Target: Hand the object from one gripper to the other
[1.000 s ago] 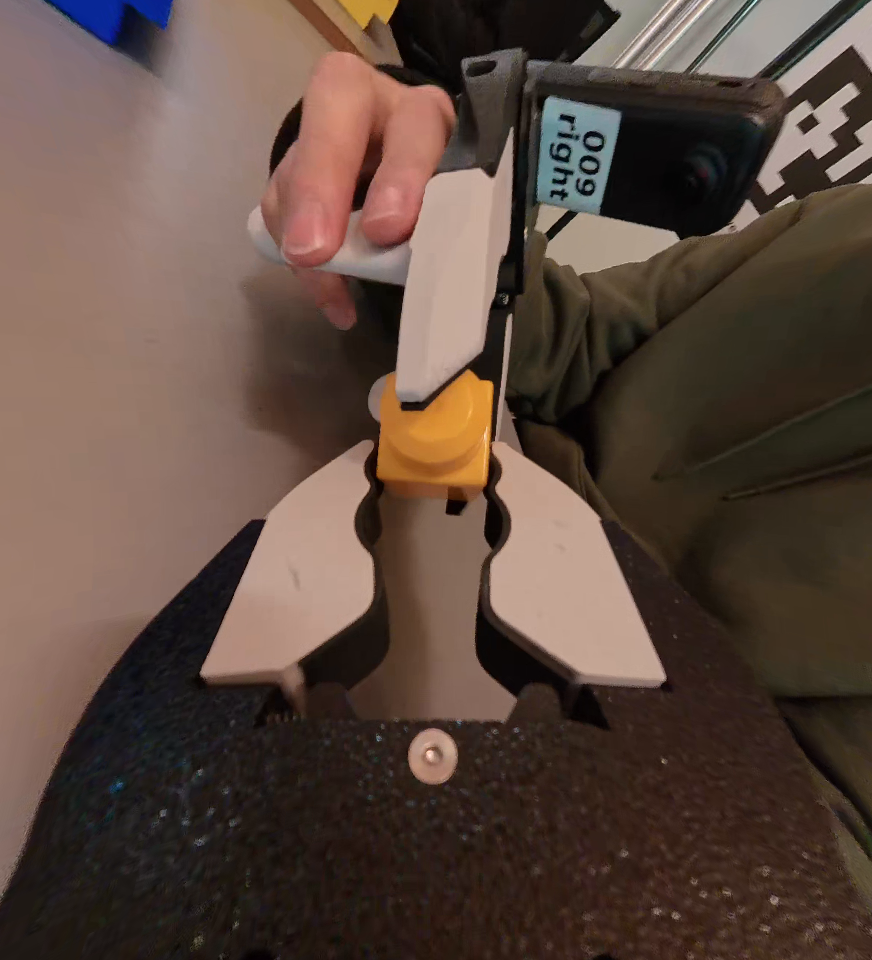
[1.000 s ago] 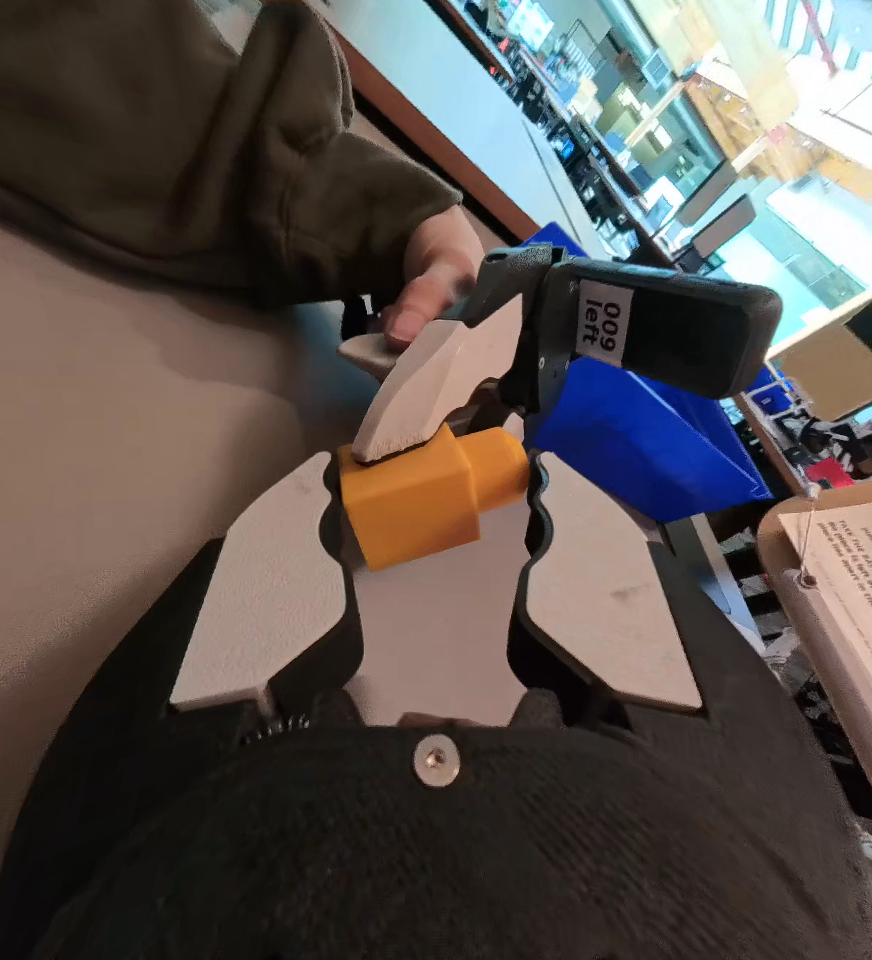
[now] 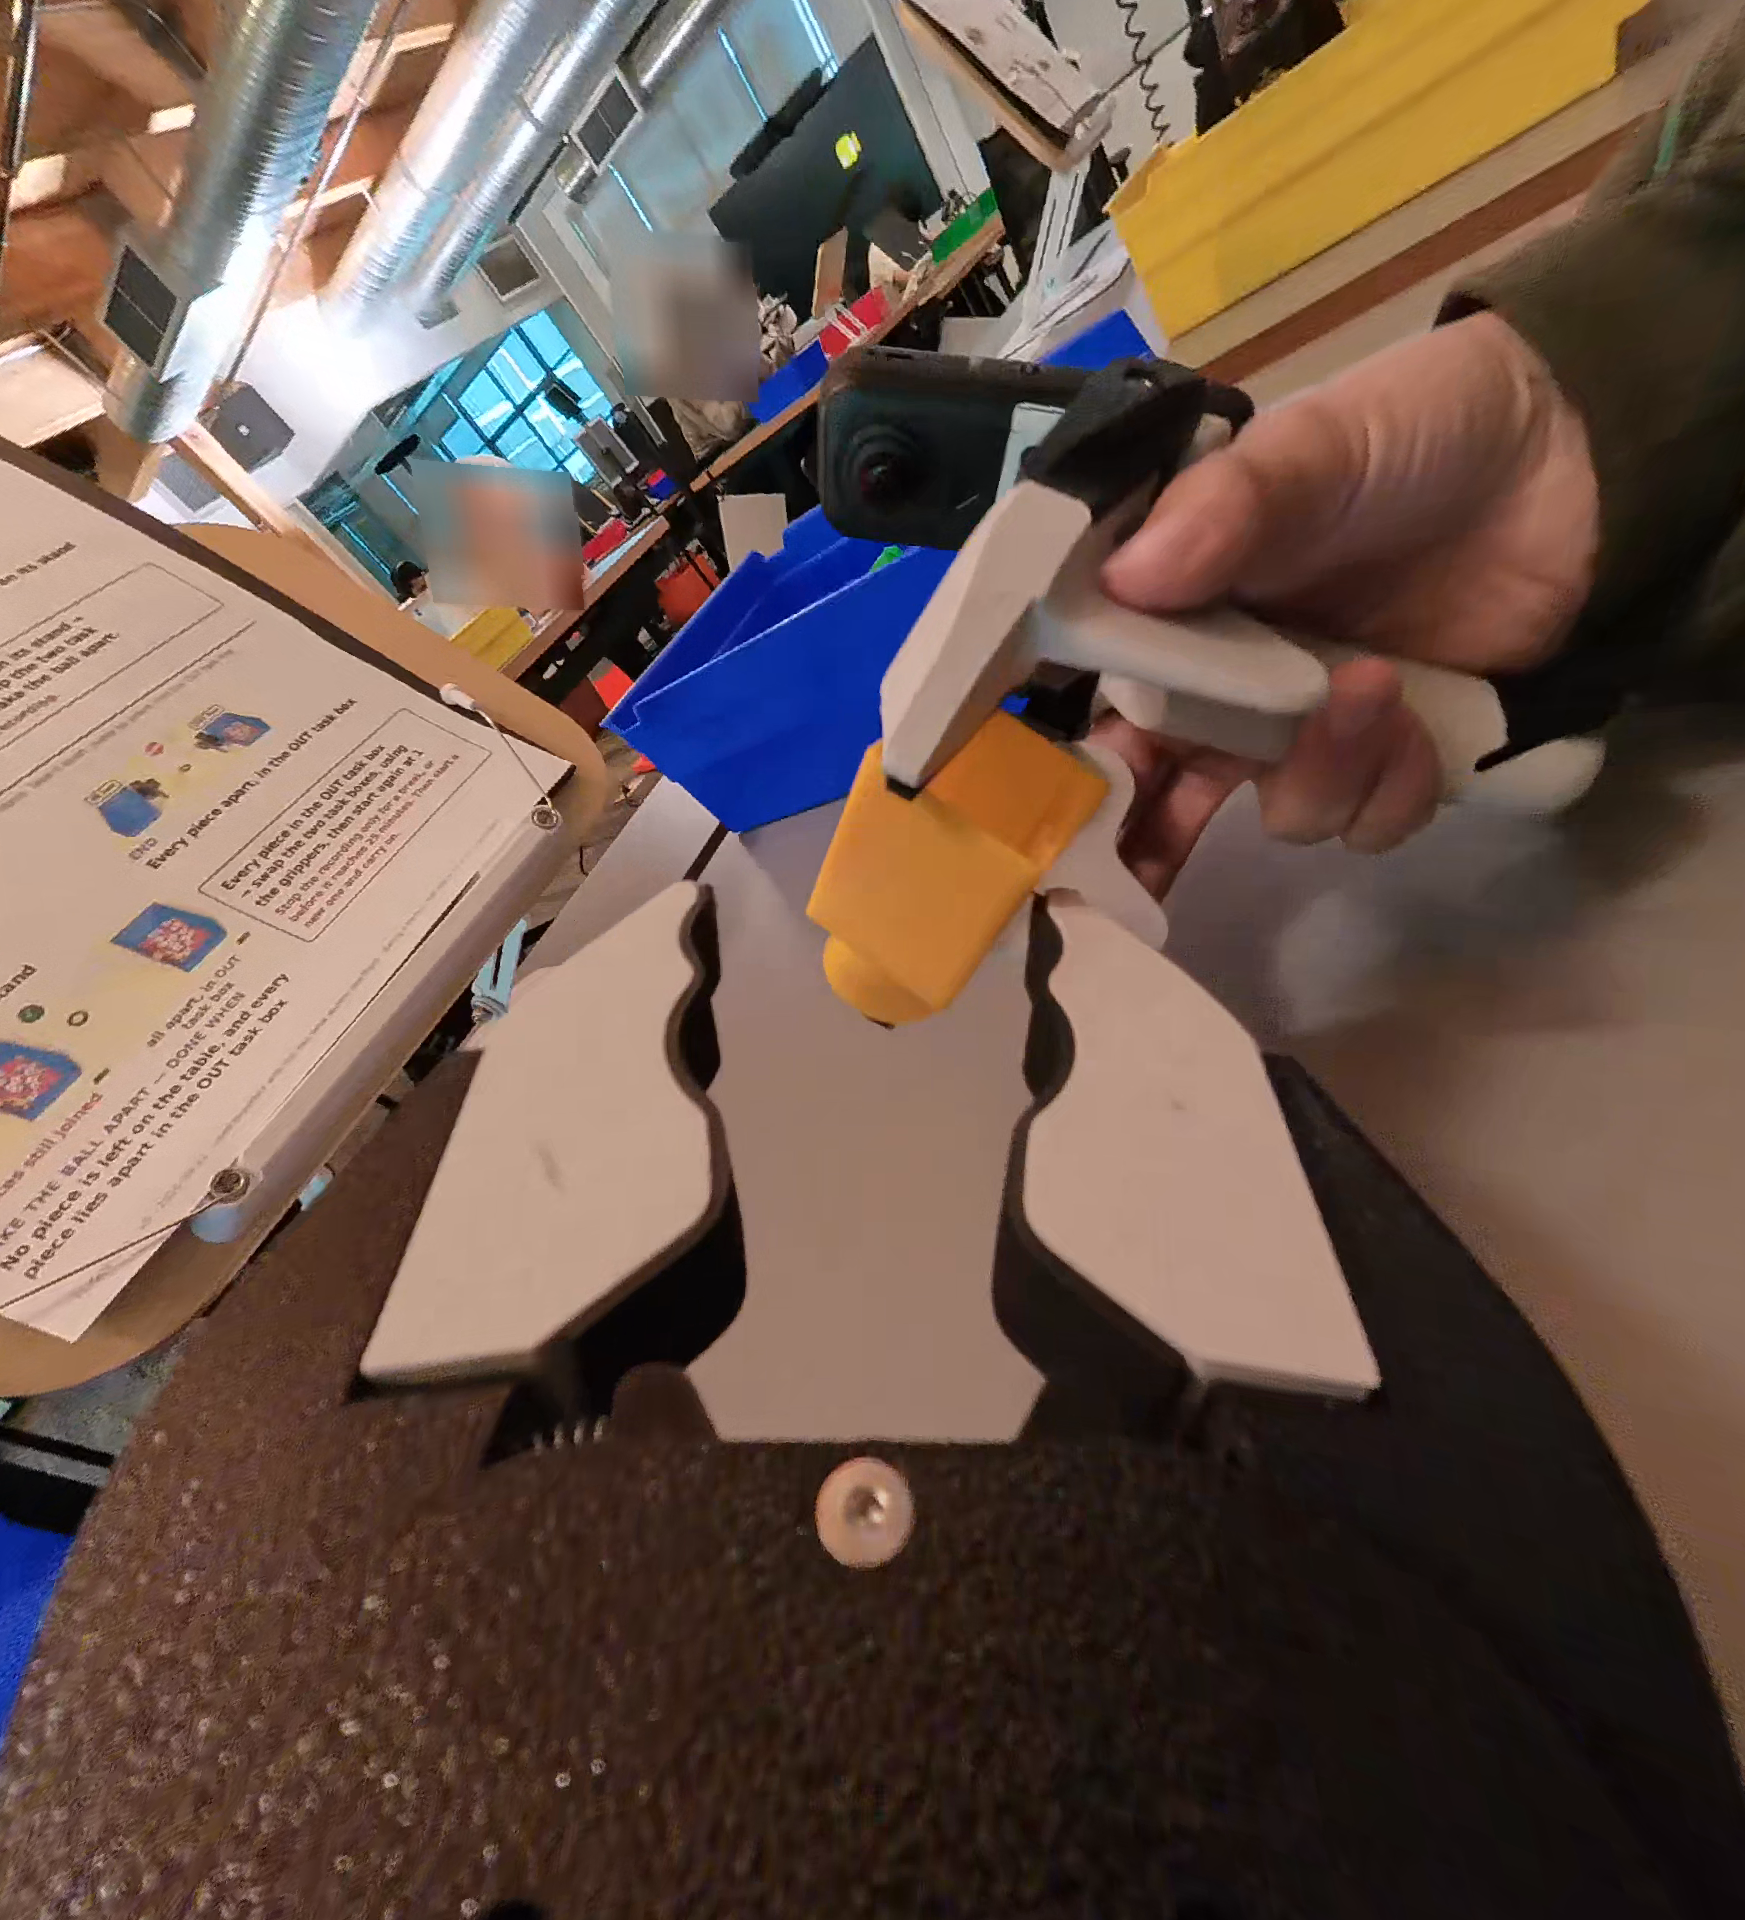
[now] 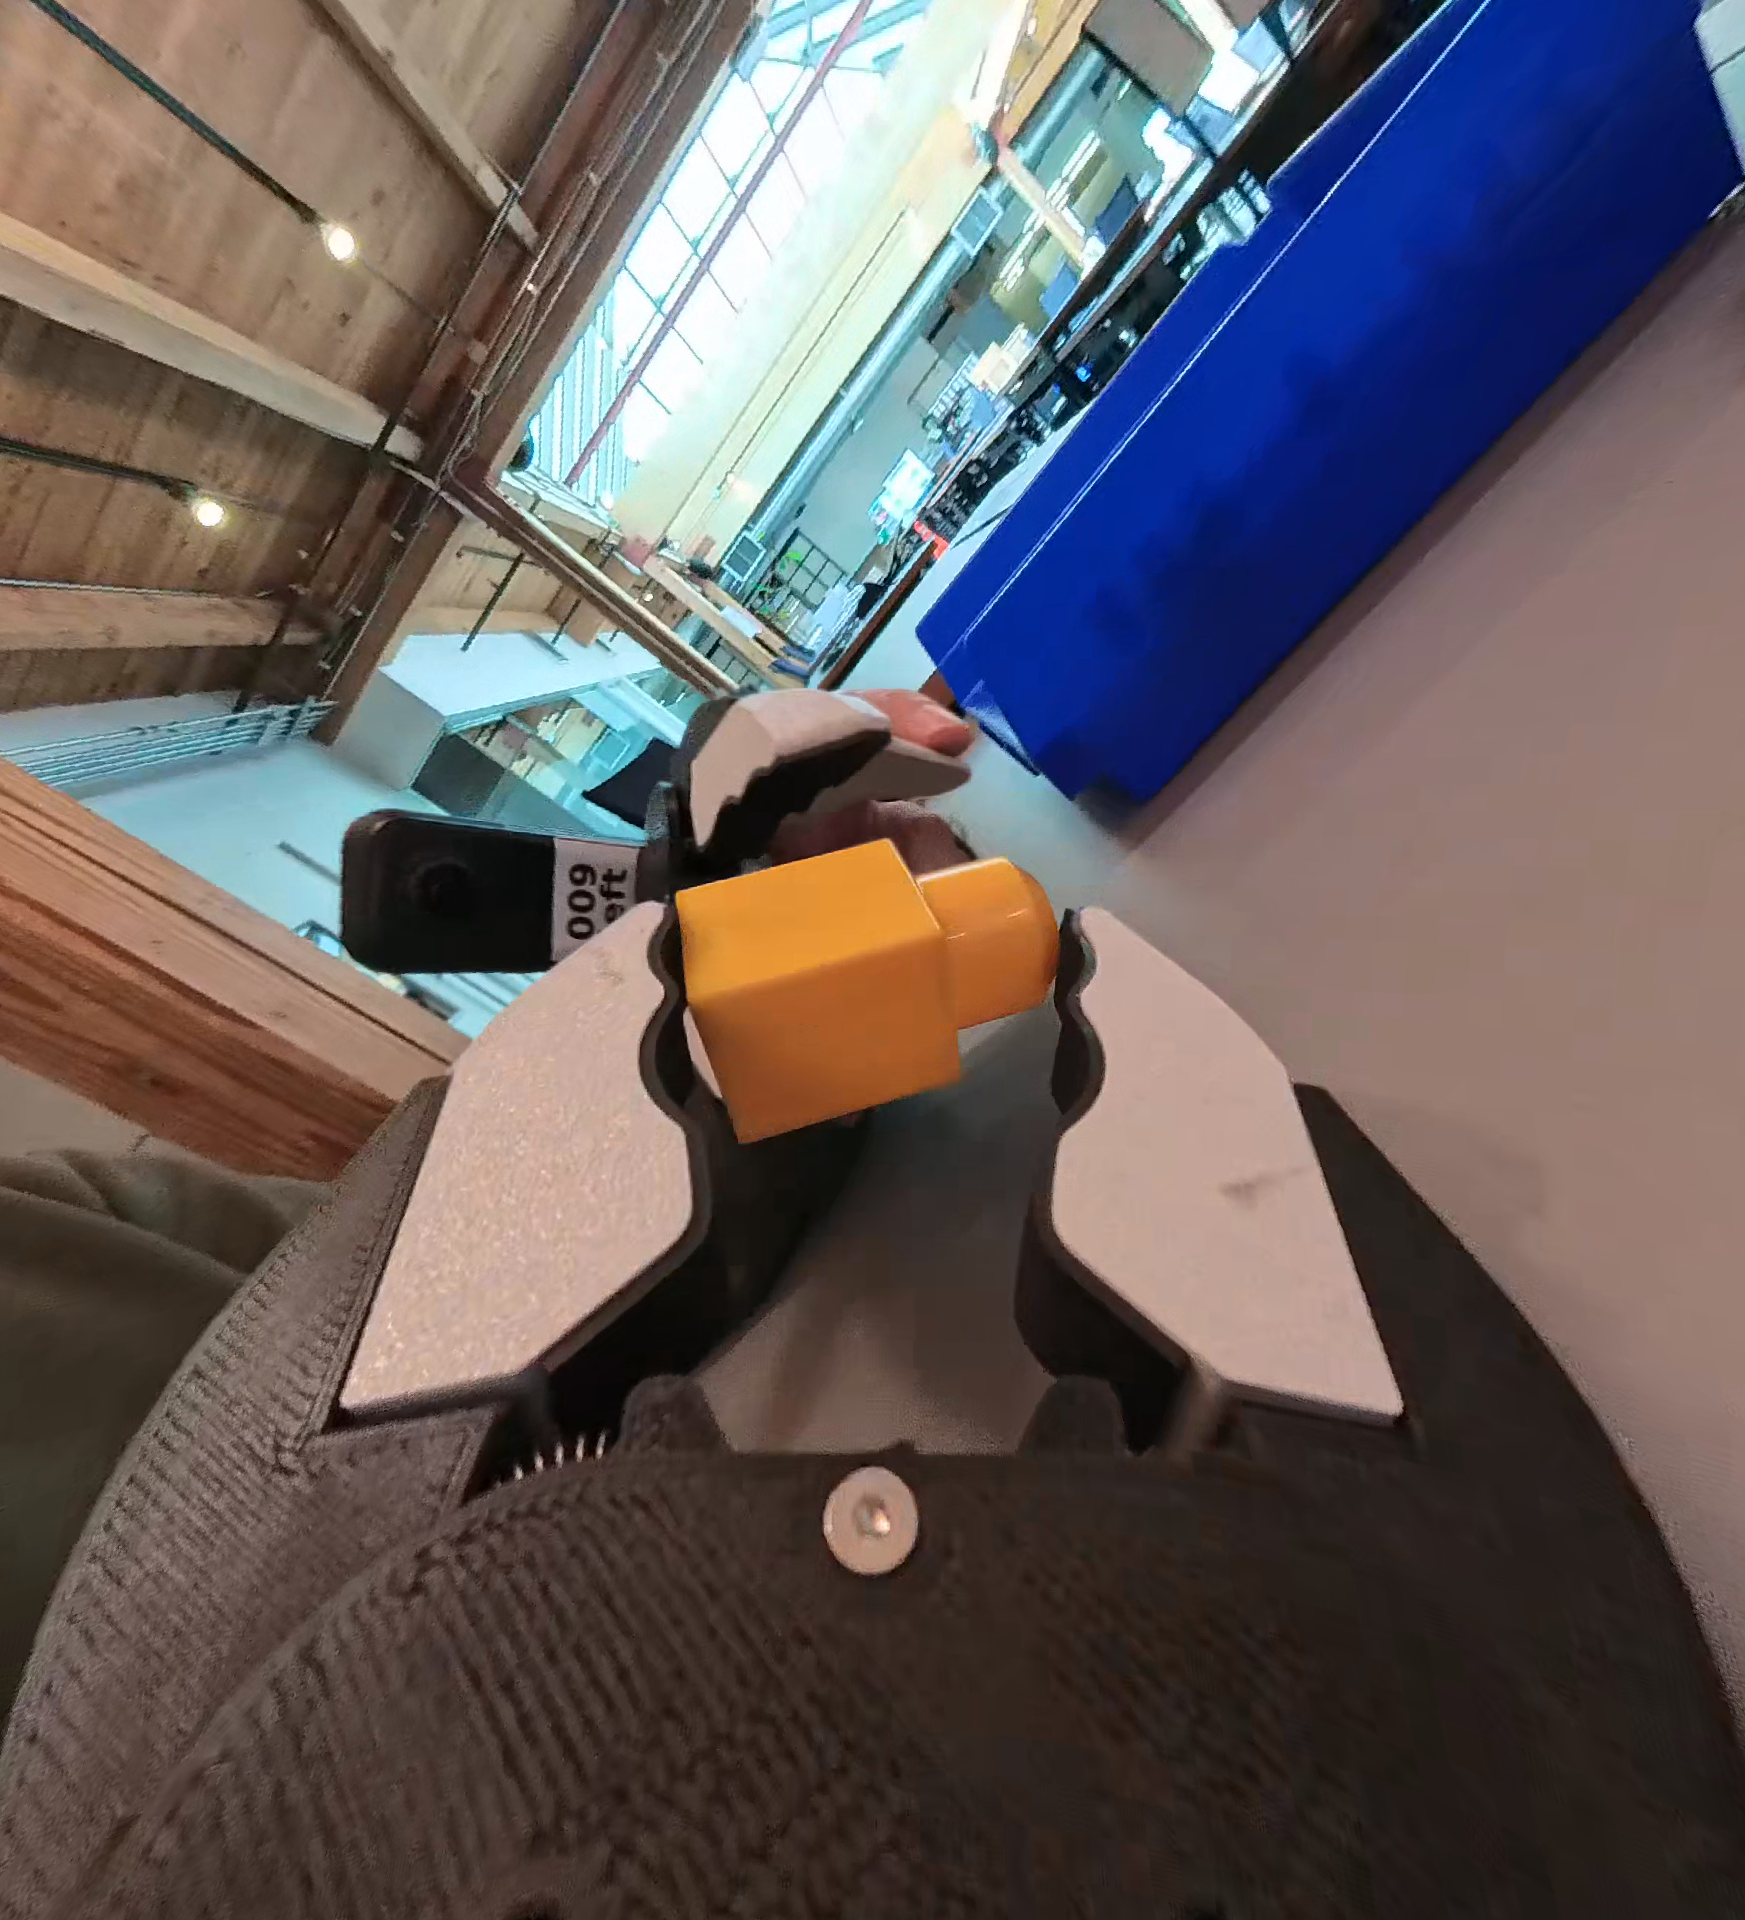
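Fingers of the right gripper point(image 4: 863, 1023) clamp the yellow block point(image 4: 826, 1003) above the table point(image 4: 1470, 935); left gripper point(image 3: 873, 1049) fingers stand apart. Block looks light, stiff, smooth; flat sides suit holding.

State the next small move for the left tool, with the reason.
Probably draw the left tool straight back. Its jaws stand wide open, while the right tool is clamped on the orange block across its base and stud, close in front of the left one.
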The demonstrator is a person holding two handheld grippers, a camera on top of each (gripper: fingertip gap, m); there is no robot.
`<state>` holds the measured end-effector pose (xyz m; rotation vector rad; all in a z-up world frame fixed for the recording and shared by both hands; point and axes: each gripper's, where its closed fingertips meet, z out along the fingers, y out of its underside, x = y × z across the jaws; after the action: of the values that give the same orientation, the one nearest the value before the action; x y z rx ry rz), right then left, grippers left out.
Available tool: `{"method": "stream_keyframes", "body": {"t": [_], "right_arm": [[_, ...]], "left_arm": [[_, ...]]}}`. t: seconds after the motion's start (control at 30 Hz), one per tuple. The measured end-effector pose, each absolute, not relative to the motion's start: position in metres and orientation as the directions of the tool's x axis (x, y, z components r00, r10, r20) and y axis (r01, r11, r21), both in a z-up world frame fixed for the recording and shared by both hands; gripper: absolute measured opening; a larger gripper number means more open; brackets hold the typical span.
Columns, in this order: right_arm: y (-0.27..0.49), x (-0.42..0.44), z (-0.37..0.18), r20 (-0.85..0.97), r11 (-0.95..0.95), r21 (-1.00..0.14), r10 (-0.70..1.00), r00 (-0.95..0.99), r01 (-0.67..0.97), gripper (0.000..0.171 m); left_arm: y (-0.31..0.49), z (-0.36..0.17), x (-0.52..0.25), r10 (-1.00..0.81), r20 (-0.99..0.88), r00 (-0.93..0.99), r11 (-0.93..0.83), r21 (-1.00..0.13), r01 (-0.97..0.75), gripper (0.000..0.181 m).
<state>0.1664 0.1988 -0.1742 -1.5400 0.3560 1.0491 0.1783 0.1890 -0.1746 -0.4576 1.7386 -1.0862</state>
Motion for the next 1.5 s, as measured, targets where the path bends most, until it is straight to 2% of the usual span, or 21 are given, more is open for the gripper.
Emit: {"method": "stream_keyframes", "body": {"t": [0.13,0.3,0.37,0.47,0.6,0.67,0.73,0.83,0.97,1.07,1.13,1.23,1.33,1.47,1.5], "right_arm": [[0.198,0.161,-0.177,-0.794,-0.319,-0.603,0.329,0.511,-0.731,0.068],[0.195,0.158,-0.18,-0.807,-0.362,-0.587,0.331,0.489,-0.724,0.069],[0.195,0.16,-0.175,-0.752,-0.325,-0.656,0.353,0.556,-0.681,0.066],[0.189,0.169,-0.158,-0.583,-0.183,-0.809,0.375,0.72,-0.559,0.081],[0.187,0.184,-0.145,-0.236,0.004,-0.97,0.243,0.941,-0.245,0.091],[0.183,0.171,-0.137,-0.083,0.07,-0.992,0.267,0.96,-0.105,0.078],[0.184,0.159,-0.142,-0.022,0.055,-0.998,0.306,0.952,-0.041,0.069],[0.189,0.16,-0.158,-0.011,-0.027,-1.0,0.302,0.953,-0.003,0.034],[0.19,0.162,-0.154,-0.083,-0.022,-0.996,0.316,0.945,-0.081,0.034],[0.191,0.174,-0.139,-0.281,0.017,-0.954,0.294,0.913,-0.299,0.034],[0.19,0.192,-0.138,-0.507,0.026,-0.845,0.277,0.816,-0.533,0.034],[0.185,0.196,-0.153,-0.765,-0.133,-0.609,0.358,0.535,-0.782,0.034],[0.182,0.186,-0.167,-0.831,-0.281,-0.528,0.369,0.417,-0.802,0.034],[0.181,0.172,-0.167,-0.831,-0.341,-0.532,0.385,0.401,-0.775,0.034],[0.18,0.171,-0.167,-0.836,-0.35,-0.523,0.388,0.388,-0.777,0.034]], "left_arm": [[0.181,-0.182,0.173,-0.671,-0.535,-0.514,0.525,-0.832,0.182,0.039],[0.18,-0.186,0.17,-0.649,-0.518,-0.557,0.525,-0.835,0.164,0.038],[0.18,-0.181,0.17,-0.676,-0.475,-0.563,0.487,-0.862,0.143,0.038],[0.19,-0.168,0.172,-0.765,-0.313,-0.563,0.328,-0.942,0.078,0.037],[0.193,-0.167,0.167,-0.762,-0.017,-0.648,0.103,-0.99,-0.096,0.037],[0.191,-0.176,0.167,-0.738,0.115,-0.666,0.039,-0.977,-0.211,0.037],[0.185,-0.181,0.165,-0.699,0.197,-0.688,0.0,-0.961,-0.276,0.038],[0.181,-0.182,0.163,-0.671,0.25,-0.698,-0.027,-0.949,-0.314,0.037],[0.182,-0.177,0.163,-0.671,0.236,-0.703,-0.041,-0.959,-0.282,0.036],[0.186,-0.163,0.165,-0.715,0.1,-0.692,-0.029,-0.993,-0.115,0.04],[0.187,-0.155,0.164,-0.757,-0.099,-0.646,0.079,-0.995,0.061,0.053],[0.184,-0.154,0.166,-0.77,-0.287,-0.569,0.227,-0.958,0.176,0.076],[0.181,-0.164,0.17,-0.756,-0.363,-0.545,0.322,-0.931,0.175,0.088],[0.171,-0.168,0.166,-0.699,-0.454,-0.553,0.402,-0.888,0.222,0.079],[0.168,-0.169,0.163,-0.681,-0.455,-0.574,0.403,-0.887,0.224,0.071]]}}
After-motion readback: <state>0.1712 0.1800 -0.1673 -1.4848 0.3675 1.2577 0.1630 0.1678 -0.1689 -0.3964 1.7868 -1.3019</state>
